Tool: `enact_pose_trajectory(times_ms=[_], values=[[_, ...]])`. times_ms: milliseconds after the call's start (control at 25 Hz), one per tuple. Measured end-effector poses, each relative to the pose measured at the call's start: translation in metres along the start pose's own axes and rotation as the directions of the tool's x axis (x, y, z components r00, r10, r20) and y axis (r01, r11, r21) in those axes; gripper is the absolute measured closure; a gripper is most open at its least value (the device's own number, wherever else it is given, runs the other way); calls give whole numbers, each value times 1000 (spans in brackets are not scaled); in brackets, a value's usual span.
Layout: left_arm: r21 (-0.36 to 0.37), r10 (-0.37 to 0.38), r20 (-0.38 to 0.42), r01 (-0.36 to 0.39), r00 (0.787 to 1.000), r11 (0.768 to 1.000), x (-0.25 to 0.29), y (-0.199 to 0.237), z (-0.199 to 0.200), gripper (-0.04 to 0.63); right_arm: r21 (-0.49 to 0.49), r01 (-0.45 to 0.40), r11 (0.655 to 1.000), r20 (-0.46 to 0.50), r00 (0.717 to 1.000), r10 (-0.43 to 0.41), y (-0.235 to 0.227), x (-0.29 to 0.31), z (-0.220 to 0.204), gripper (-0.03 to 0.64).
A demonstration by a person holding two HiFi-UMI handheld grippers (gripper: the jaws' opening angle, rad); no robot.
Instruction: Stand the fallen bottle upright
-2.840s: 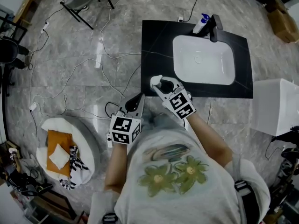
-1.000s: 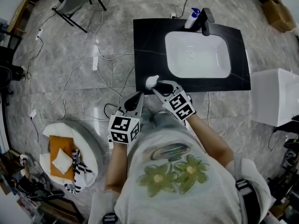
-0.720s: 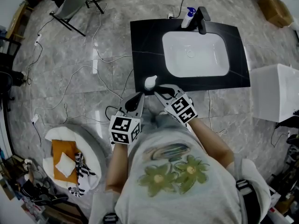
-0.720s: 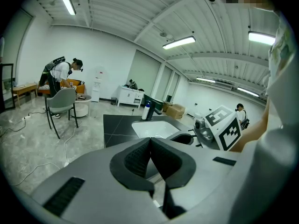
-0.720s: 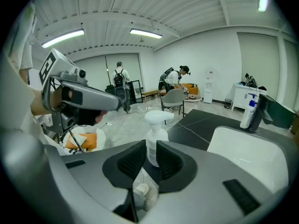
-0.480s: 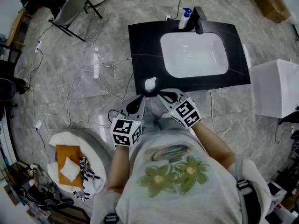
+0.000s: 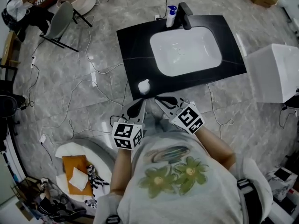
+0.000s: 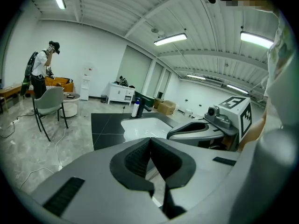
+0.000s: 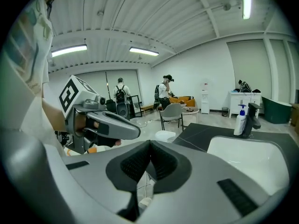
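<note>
Marble floor (image 7: 56, 69), left of and nearer than the unit: strewn with loose cables (image 7: 74, 94) reaching toward the near-left corner. Risk of a foot snagging one on stepping away, with a jolt passed into the stand. Black counter (image 7: 133, 45) at far centre, carrying the white sink (image 7: 187, 50), with faucet (image 7: 185, 9) and blue-topped pump bottle (image 7: 171, 16) along the far edge. All well apart from the task's thing, so little hazard there. Left gripper (image 8: 150, 141): pressed together, nothing pinched, held close to the body on the near side of the counter. Right gripper (image 9: 150, 143): jaws just closing, now pressed together with nothing between, likewise held off the counter. White bottle (image 7: 144, 86): appears upright, free of both tools, on the near-left corner of the counter, close to the near edge and left of the sink. Task judged done, or very nearly. Main worry: placement so close to that corner. Liable to tip over, or go off the edge onto the floor, at any brush from a jaw tip, a sleeve or the body leaning in. Second worry: cannot tell from above whether seated flat on its base; liable to topple unaided if left rocking. Advisable to keep both tools clear of that corner and to move off gently.
</note>
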State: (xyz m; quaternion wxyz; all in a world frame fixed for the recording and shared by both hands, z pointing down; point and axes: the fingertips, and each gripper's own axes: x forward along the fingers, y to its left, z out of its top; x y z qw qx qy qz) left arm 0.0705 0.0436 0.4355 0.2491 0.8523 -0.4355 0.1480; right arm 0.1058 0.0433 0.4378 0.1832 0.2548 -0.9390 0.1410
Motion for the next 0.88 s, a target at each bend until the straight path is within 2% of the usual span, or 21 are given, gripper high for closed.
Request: enact_pose_trajectory(times_ms=[400, 880], values=[[6, -20, -9, 20, 1000, 1000, 4, -10, -5, 577, 54, 14, 998, 1, 1000, -14, 0, -8, -12, 576], [-6, -6, -10, 6, 1000, 1000, 5, -6, -7, 577, 64, 6, 998, -8, 1000, -6, -2, -4, -17, 576]])
